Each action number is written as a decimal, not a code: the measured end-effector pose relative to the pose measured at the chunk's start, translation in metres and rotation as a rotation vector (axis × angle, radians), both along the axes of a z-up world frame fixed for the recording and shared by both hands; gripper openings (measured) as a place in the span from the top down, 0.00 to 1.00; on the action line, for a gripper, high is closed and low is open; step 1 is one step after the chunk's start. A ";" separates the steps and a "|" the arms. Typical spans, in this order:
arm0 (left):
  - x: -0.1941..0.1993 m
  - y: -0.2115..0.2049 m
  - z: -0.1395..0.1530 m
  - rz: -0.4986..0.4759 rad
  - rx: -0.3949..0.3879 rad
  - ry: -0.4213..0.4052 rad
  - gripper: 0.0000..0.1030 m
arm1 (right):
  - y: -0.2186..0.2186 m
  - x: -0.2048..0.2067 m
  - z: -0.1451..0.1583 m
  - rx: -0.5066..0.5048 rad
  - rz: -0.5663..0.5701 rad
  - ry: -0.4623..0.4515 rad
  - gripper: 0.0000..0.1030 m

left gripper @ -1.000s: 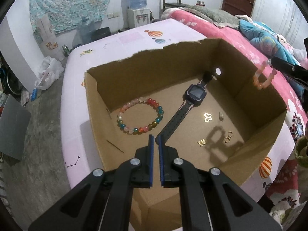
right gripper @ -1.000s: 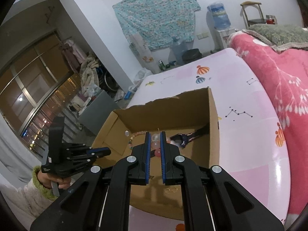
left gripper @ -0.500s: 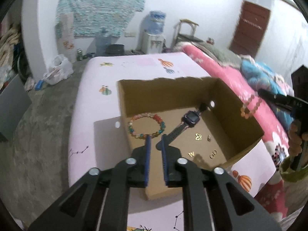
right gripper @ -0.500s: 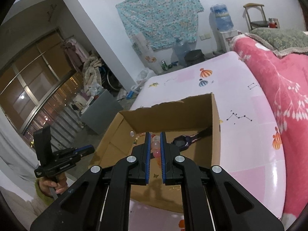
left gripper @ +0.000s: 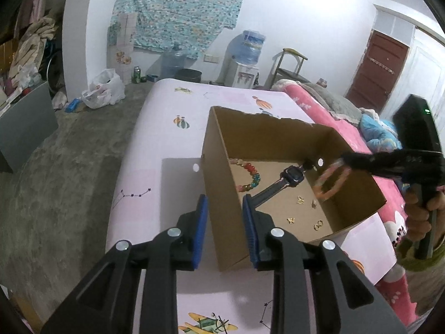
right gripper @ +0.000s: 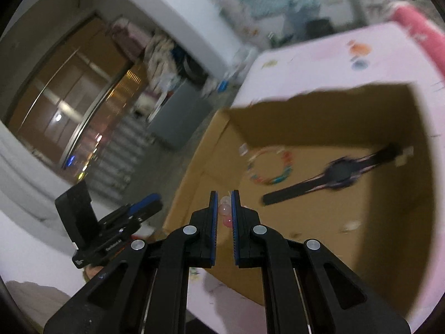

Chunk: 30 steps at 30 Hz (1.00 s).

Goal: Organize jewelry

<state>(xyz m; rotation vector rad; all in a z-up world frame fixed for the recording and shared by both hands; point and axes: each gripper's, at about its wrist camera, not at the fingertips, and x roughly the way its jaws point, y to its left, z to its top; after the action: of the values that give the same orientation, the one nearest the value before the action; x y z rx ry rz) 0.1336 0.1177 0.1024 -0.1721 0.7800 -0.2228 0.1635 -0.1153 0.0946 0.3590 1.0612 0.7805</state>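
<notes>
The left gripper [left gripper: 224,204] has spread apart astride the cardboard box [left gripper: 219,194] near-left wall — earlier pinched together — while the right gripper [right gripper: 224,199] stays clamped on the pink bracelet [left gripper: 331,179] over the box's right edge.

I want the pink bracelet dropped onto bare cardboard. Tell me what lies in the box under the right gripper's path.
The right gripper holds the pink bead bracelet over the cardboard box. Nothing stands between them. On the floor lie the multicolour bead bracelet, the watch and small gold pieces; bare cardboard shows between them.
</notes>
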 end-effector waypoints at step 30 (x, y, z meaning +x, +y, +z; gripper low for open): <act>0.038 -0.009 -0.051 -0.051 -0.396 0.234 0.30 | -0.146 -0.032 -0.048 -0.066 -0.418 0.146 0.33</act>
<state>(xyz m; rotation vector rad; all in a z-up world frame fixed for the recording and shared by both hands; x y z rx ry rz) 0.1721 0.1088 0.0516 -0.5603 0.9678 -0.4095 0.1318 -0.2608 0.0469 0.5661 1.0966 0.3488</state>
